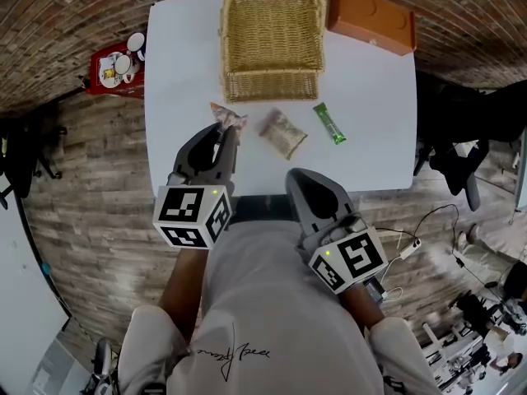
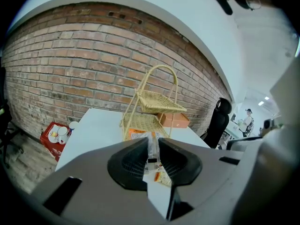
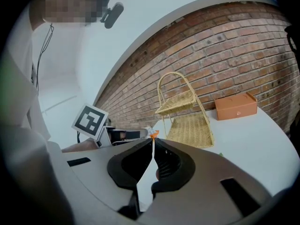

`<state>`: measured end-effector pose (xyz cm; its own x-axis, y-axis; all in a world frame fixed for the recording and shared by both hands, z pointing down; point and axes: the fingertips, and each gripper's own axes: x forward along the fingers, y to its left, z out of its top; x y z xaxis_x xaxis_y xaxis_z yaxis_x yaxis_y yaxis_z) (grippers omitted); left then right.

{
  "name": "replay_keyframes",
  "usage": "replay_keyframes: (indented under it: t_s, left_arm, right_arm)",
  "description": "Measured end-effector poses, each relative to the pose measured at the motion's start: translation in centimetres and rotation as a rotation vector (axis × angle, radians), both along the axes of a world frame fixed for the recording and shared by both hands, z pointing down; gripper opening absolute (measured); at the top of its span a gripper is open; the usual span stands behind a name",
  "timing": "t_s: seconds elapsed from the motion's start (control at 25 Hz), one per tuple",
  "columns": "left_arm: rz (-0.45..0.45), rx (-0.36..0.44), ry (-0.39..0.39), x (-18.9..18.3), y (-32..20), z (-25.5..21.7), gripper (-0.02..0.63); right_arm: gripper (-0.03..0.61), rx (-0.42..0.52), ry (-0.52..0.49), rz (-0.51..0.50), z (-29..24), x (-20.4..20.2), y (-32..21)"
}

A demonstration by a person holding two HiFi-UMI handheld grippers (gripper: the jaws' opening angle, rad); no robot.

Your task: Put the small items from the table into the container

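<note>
L hand-held gripper (image 1: pixel 226 132) clamped on snack pkt (image 1: pixel 229 115), R hand-held gripper (image 1: pixel 298 178) clenched, empty, wicker basket (image 1: pixel 272 35) beyond

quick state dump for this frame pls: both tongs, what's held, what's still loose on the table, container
left tongs: shut on snack packet, short of the basket
right tongs: shut, nothing between them, at the table's near edge
loose on table: beige packet, green bar, both in front of the basket
container: two-tier wicker basket, far side of table, top tier empty
other: orange box right of the basket
</note>
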<state>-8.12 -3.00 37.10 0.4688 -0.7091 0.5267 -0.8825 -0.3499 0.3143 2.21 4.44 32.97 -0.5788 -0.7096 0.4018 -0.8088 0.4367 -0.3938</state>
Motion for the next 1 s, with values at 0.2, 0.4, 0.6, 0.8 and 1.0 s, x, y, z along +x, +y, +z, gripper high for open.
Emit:
replay_keyframes:
  t_s: [0.2, 0.4, 0.6, 0.8, 1.0]
  left_arm:
    - [0.016, 0.036, -0.003, -0.1, -0.6, -1.7, 0.069]
    - [0.019, 0.063, 0.005, 0.0, -0.9, -3.3, 0.069]
    - [0.040, 0.093, 0.002, 0.4, -1.3, -4.6, 0.069]
    - [0.052, 0.129, 0.006, 1.0, -1.9, -6.4, 0.069]
    - [0.072, 0.153, 0.042, 2.2, -2.7, -8.0, 0.069]
  right_arm:
    - [0.023, 0.009, -0.017, 0.006, -0.2, -0.1, -0.3]
    - [0.023, 0.022, -0.026, 0.013, -0.5, 0.2, -0.5]
    - [0.023, 0.033, -0.044, 0.033, -0.8, 0.6, -0.7]
    - [0.022, 0.041, -0.051, 0.049, -0.8, 1.0, -0.7]
    - [0.022, 0.048, -0.062, 0.071, -0.9, 1.4, -0.7]
